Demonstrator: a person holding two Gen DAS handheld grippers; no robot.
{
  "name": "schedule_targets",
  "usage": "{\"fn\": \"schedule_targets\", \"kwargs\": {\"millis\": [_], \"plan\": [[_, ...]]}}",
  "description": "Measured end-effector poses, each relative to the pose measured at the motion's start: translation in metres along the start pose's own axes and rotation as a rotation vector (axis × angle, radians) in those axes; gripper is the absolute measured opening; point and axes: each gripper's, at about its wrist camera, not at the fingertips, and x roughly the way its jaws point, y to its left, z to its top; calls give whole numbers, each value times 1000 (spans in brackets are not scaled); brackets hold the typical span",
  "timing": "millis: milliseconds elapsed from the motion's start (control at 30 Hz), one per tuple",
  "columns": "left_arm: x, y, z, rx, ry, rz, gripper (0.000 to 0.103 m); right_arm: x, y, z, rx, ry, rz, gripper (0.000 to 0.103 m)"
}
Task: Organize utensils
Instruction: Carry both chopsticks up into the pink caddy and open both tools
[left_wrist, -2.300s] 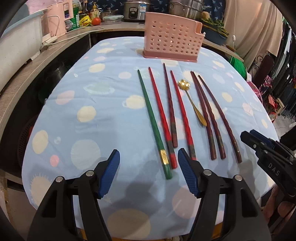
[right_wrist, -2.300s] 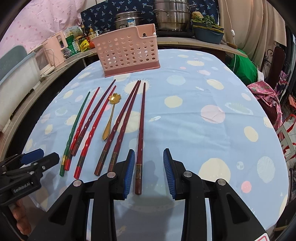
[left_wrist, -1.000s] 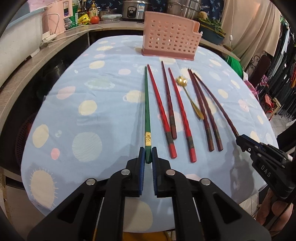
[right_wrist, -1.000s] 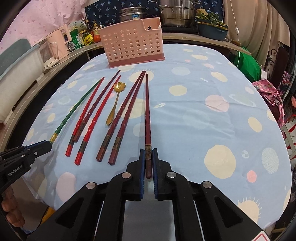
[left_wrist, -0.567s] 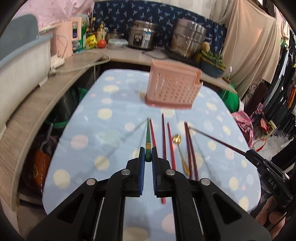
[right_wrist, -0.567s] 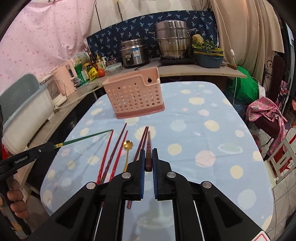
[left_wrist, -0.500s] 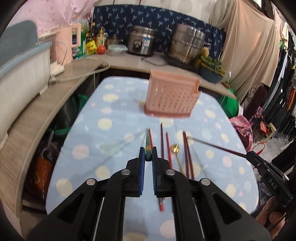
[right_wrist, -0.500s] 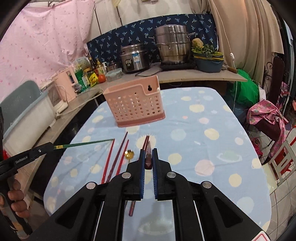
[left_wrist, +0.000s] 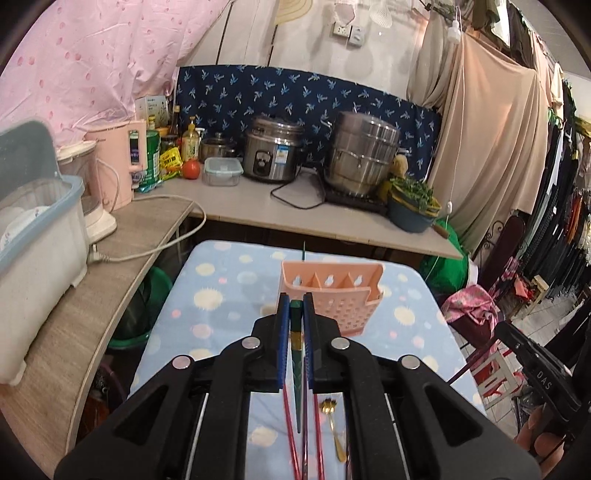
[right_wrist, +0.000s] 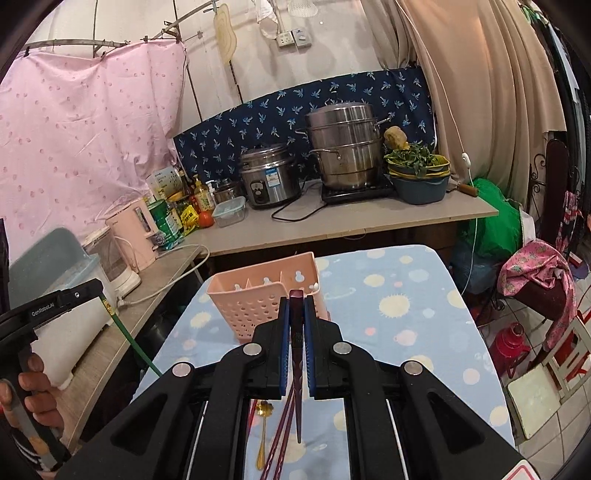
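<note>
Nearest to you, your left gripper (left_wrist: 295, 314) has its blue pads pinched shut on the thick end of the slim green chopstick with a gold band (left_wrist: 296, 354). Gripped there, its pointed tip hangs down and free, which suits dropping it point-first into a slot. Your right gripper (right_wrist: 296, 314) is closed the same way on the dark maroon chopstick (right_wrist: 296, 369), tip also hanging down.

Below both, on the near side of the pink perforated plastic utensil caddy (left_wrist: 328, 295), the rest lie flat on the pale blue dotted tablecloth (left_wrist: 221, 295): red chopsticks (left_wrist: 290, 435) and a small gold spoon with a flower-shaped bowl (left_wrist: 334, 428), with two more maroon chopsticks (right_wrist: 277, 446) beside the spoon. They lie roughly side by side and point toward the caddy, so each can be taken by its near end.

The caddy stands upright beyond them, open top up, dividers splitting it into compartments; nothing shows inside. Both chopsticks are held short of the caddy and above its rim, so I judge you mean to bring each over a compartment.

Beyond the caddy, off the table, a counter (left_wrist: 332, 221) carries steel pots.
</note>
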Motion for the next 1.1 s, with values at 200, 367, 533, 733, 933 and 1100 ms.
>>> {"fn": "schedule_targets", "kwargs": {"millis": [200,367,533,733,933,1100], "plan": [[0,-8,41,-7,-71,-10,7,9,-4,36,37,-55,15,7],[-2,-15,78,-5,-148,-16,7,20,-3,75,79,-120,37,7],[8,-18,106,-3,-203,-9,7,34,-3,112,134,-204,64,7],[44,-12,124,-6,-189,19,7,68,9,132,135,-213,88,7],[69,-8,126,-2,-173,32,7,111,20,130,98,-170,64,7],[84,-6,125,1,-161,28,7,138,16,125,103,-125,52,7]]}}
